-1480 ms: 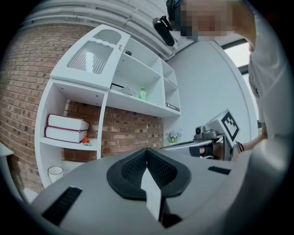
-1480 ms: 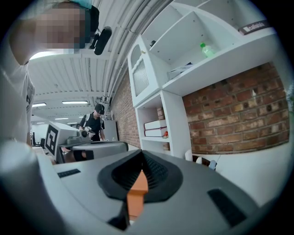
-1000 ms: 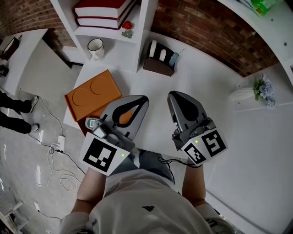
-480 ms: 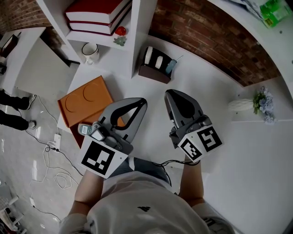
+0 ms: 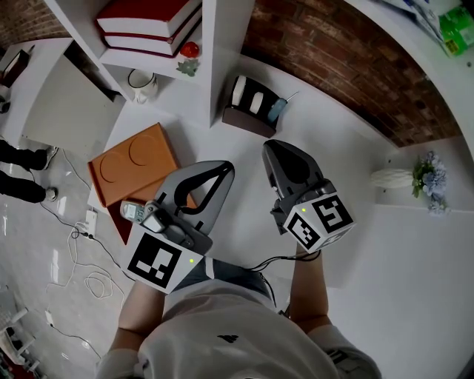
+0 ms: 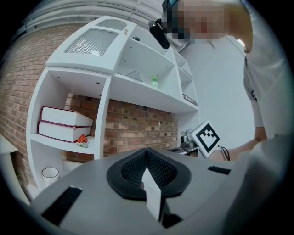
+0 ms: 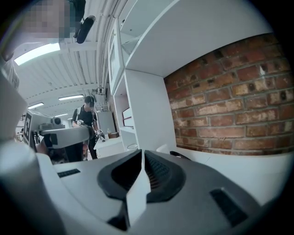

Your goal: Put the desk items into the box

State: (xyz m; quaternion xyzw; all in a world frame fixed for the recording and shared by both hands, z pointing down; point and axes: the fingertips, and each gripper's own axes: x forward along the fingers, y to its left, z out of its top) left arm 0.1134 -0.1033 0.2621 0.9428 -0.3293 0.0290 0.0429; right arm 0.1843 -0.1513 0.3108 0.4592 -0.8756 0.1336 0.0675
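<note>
Gripping state: the left gripper [image 6: 147,158] has its jaws pressed together on nothing; the right gripper [image 7: 141,158] is likewise closed and empty.
Position: both hover side by side over the white desk [image 5: 333,148], tips aimed at the shelf unit [image 5: 222,74], touching no item.
Container: the orange box [image 5: 129,166] lies flat at the desk's left edge, just beside the left gripper.
Nearest item: a brown holder [image 5: 248,118] stands at the foot of the shelf unit, ahead of the right gripper.
Other items: a mug [image 5: 142,85] sits in the lower shelf bay, with books [image 5: 148,22] above it; a vase [image 5: 391,178] stands well apart at the right.
Handling: the holder is probably stiff and light, and a pinch on one upright wall should serve. Mug and vase look ceramic, smooth and breakable; the mug's rim or handle is the likely hold.
Hidden: the left gripper covers the box's near corner, and whether its lid is open cannot be told. The holder's contents are too small to name. The frame cuts off the books.
</note>
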